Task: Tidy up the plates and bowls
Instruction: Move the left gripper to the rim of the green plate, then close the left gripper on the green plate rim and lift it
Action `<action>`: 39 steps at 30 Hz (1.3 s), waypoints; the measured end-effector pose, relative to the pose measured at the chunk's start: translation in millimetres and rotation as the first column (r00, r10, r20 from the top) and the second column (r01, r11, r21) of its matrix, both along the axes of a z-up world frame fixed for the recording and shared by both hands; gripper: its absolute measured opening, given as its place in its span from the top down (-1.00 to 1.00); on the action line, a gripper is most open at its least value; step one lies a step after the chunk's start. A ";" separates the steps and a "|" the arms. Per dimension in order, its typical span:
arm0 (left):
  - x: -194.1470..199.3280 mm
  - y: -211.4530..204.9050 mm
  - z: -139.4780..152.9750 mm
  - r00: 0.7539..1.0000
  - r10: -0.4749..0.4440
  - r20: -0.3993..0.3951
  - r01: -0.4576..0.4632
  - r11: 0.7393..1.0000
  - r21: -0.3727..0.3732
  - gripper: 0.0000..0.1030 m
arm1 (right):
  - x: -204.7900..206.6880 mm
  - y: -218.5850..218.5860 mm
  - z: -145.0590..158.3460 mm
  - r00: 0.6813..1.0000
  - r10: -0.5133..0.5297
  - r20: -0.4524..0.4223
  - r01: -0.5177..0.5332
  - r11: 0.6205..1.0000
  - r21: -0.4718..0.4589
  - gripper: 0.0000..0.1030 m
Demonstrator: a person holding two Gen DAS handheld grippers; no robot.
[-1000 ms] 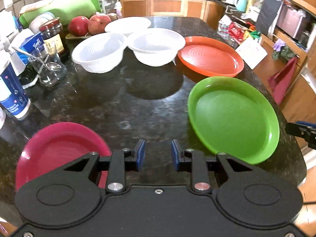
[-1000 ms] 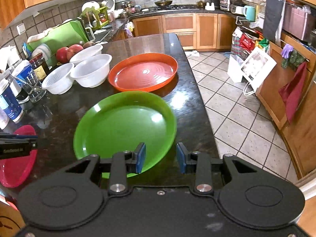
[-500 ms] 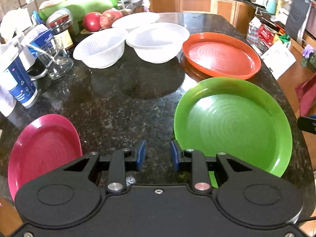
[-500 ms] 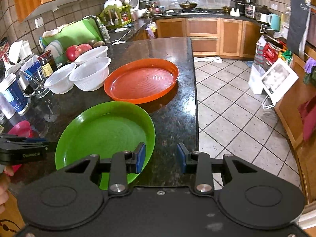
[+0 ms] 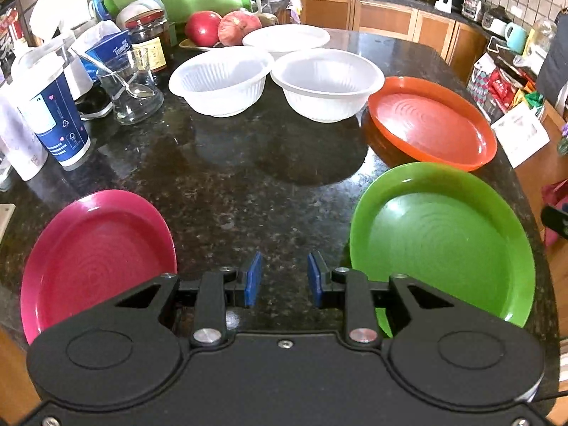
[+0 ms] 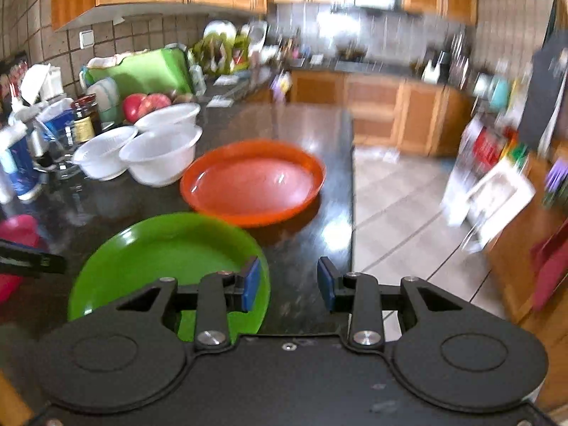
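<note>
On the dark granite counter lie a pink plate (image 5: 96, 255) at the near left, a green plate (image 5: 440, 245) at the near right and an orange plate (image 5: 433, 124) behind it. Three white bowls (image 5: 220, 81) (image 5: 326, 83) (image 5: 285, 37) stand further back. My left gripper (image 5: 284, 278) hovers open over bare counter between the pink and green plates. My right gripper (image 6: 289, 284) is at the green plate's (image 6: 167, 259) right rim, its jaws opening. The rim shows just inside its left finger and the pads press on nothing. The right wrist view is blurred.
A glass with a spoon (image 5: 133, 88), a blue paper cup (image 5: 53, 113), a jar (image 5: 149, 42) and red fruit (image 5: 227, 26) crowd the counter's left and back. The counter edge (image 6: 351, 213) drops to a tiled floor on the right.
The right gripper swung to the right, so the green plate slid left in its view, and its jaws widened. The left gripper rolled; its view has swung and both near plates show more fully.
</note>
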State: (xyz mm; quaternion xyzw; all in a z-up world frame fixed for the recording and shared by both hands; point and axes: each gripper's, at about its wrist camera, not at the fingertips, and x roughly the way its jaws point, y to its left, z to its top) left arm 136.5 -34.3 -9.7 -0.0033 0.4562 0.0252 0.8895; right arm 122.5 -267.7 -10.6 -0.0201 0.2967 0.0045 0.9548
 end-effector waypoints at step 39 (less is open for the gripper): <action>2.3 -36.8 -15.8 0.989 -0.138 -0.060 0.130 0.984 -0.125 0.20 | 41.4 -9.8 -33.3 0.954 0.192 -0.232 -0.153 0.973 0.174 0.63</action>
